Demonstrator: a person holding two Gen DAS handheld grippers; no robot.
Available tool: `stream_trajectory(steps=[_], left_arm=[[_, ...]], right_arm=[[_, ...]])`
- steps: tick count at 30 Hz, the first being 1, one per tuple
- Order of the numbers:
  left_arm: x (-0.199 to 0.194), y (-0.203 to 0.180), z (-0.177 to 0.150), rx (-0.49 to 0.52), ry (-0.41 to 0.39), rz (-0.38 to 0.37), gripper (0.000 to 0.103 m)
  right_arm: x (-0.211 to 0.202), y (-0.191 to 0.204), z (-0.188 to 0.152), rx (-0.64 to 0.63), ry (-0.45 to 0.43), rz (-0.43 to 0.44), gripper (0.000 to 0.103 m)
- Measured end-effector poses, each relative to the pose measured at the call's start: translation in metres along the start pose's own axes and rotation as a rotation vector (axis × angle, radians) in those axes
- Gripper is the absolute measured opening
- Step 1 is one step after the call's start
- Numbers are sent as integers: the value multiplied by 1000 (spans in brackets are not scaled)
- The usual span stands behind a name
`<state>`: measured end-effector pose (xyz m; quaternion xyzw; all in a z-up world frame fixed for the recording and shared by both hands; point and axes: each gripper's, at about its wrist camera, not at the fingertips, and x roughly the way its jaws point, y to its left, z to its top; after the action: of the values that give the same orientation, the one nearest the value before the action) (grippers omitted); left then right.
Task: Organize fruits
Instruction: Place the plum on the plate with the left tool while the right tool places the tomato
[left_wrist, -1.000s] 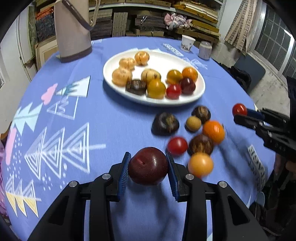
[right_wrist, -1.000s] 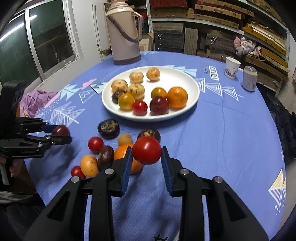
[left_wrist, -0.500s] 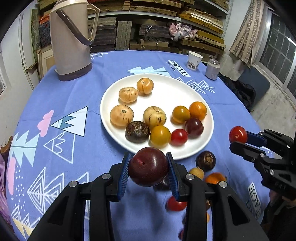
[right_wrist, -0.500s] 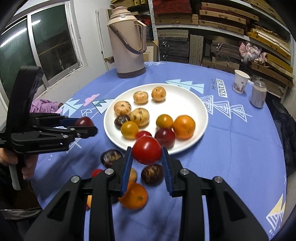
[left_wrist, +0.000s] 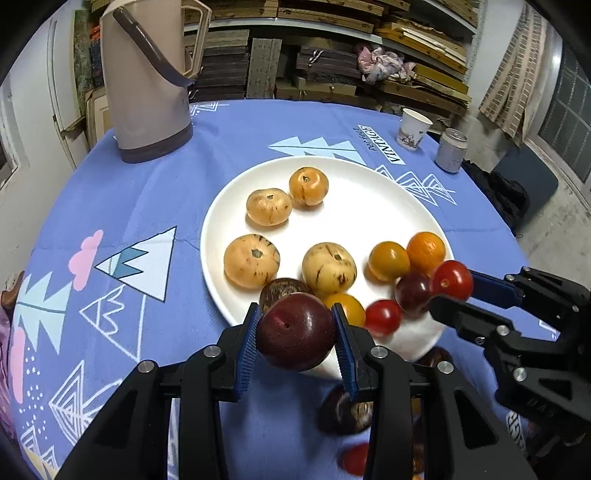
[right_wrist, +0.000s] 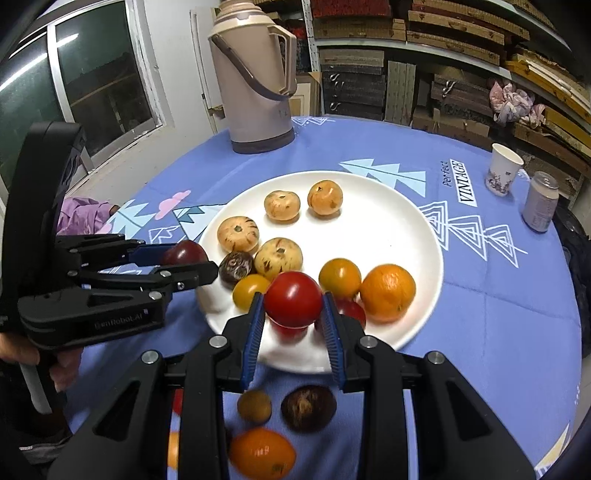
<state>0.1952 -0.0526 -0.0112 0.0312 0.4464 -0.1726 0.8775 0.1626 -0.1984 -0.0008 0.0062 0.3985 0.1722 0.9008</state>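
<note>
My left gripper (left_wrist: 297, 334) is shut on a dark red plum (left_wrist: 295, 332) and holds it over the near rim of the white plate (left_wrist: 369, 206). It also shows in the right wrist view (right_wrist: 184, 258). My right gripper (right_wrist: 292, 314) is shut on a red tomato (right_wrist: 293, 298), held above the plate's near edge (right_wrist: 406, 221); it appears at the right of the left wrist view (left_wrist: 450, 284). The plate holds several yellow, orange, red and dark fruits. Loose fruits lie on the blue cloth below: a dark one (right_wrist: 308, 408), a small tan one (right_wrist: 254, 406), an orange one (right_wrist: 262, 452).
A tall beige thermos (left_wrist: 147, 74) stands at the back left of the round table. A paper cup (left_wrist: 412, 129) and a can (left_wrist: 450, 149) stand at the back right. Shelves with stacked boards lie behind. The table edge drops off on the right.
Both grippers have moved forward with their fruits, from over the loose pile to over the plate's near edge. The loose fruits now lie beneath and behind the fingers.
</note>
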Motion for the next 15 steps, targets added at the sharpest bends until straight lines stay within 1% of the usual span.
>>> stream_trajectory(steps=[3,10,15], left_arm=[[9,0,6,1,6,17,39],[24,7,20,-11,25,28,39],[27,11,23,-22,29,29,39]], right_arm=[[10,-2,5,5,10,1,31],[32,-8,15,13,36,-6,31],[38,-10,20,14,41,-2,31]])
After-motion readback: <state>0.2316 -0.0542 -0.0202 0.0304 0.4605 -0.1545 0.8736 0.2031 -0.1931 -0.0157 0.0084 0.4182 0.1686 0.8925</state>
